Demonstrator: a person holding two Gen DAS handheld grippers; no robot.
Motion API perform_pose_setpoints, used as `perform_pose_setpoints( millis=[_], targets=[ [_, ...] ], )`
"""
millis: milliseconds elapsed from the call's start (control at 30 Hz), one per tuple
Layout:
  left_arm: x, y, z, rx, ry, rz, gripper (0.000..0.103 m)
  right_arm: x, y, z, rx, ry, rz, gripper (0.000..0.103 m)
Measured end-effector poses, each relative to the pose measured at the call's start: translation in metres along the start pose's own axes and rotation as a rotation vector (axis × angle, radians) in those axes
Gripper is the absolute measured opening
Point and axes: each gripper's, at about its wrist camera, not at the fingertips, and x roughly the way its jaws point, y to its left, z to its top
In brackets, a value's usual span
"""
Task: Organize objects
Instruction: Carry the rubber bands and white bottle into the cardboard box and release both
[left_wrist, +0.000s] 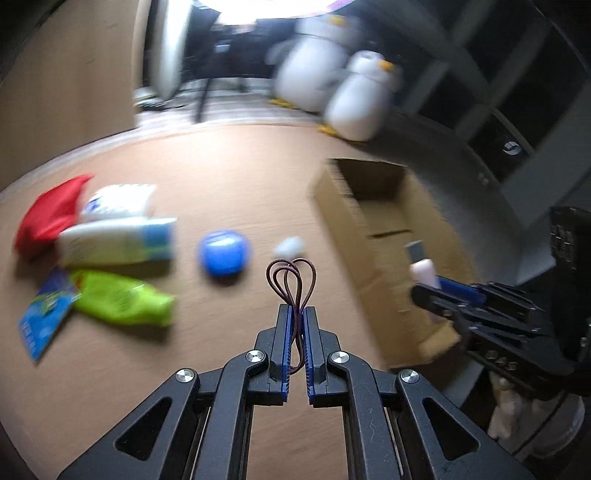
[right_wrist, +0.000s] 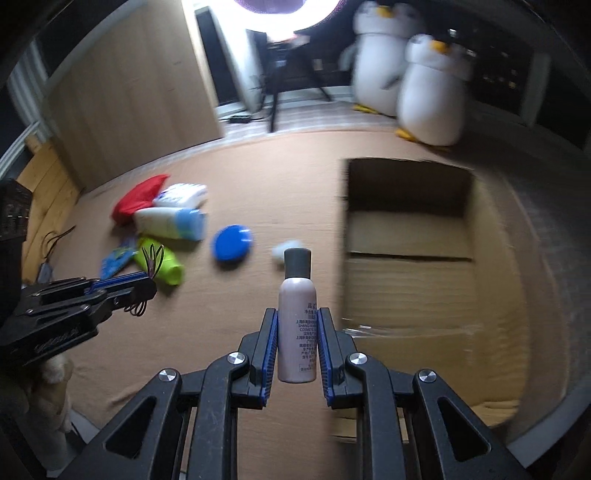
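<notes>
Hair ties: a small bunch of thin dark-brown elastic loops (left_wrist: 291, 280), pinched between the blue pads of the left gripper (left_wrist: 295, 314), loops sticking out past the fingertips, up off the table.
Left gripper: jaws closed tight on those loops; from the right wrist view it shows at the left edge (right_wrist: 146, 286) with the loops (right_wrist: 152, 260) fanning out above and below its tip.
Bottle: pale pink bottle with a dark grey cap (right_wrist: 297, 314), clamped upright between the right gripper's pads (right_wrist: 298, 317), cap end pointing away from the camera.
Right gripper: narrow, holding the bottle by its body; in the left wrist view it comes in from the right (left_wrist: 430, 291), over the box.
Cardboard box: open-topped (right_wrist: 410, 291), to the right on the tan table (left_wrist: 236, 177), nothing visible inside but its own bottom flaps.
Blue round case: lying flat (left_wrist: 224, 257) near the table's middle, with a small whitish lump (left_wrist: 290, 246) just beside it, too blurred to identify.
Left pile: red pouch (left_wrist: 51, 214), white pack (left_wrist: 118, 201), white-and-blue tube (left_wrist: 118, 242), lime-green packet (left_wrist: 122, 299) and blue sachet (left_wrist: 46, 314), bunched together.
Background: two plush penguins (right_wrist: 430, 92) beyond the table's far edge.
</notes>
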Motion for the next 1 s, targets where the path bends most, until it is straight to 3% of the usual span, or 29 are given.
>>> perform_pose_setpoints(
  millis=[200,433,667,733,867,1000],
  targets=[
    [0.026,-0.07,0.016,0.087,0.014,-0.066,0.006,-0.002,-0.044,-0.007,0.049,0.002,-0.047,0.019],
    [0.049,-0.115,0.022,0.139,0.029,-0.058,0.006,-0.005,-0.084,-0.018,0.093,0.004,-0.064,0.019],
    [0.058,-0.123,0.019,0.14,0.035,-0.059,0.007,-0.007,-0.101,-0.025,0.112,0.009,-0.069,0.019],
    [0.056,-0.121,0.019,0.125,0.035,-0.062,0.02,-0.008,-0.102,-0.026,0.112,0.006,-0.073,0.02],
    [0.05,-0.115,0.019,0.112,0.02,-0.054,0.022,-0.013,-0.102,-0.027,0.117,-0.01,-0.08,0.039],
    [0.039,-0.104,0.015,0.087,0.003,-0.053,0.022,-0.017,-0.1,-0.028,0.119,-0.013,-0.071,0.039]
  ],
)
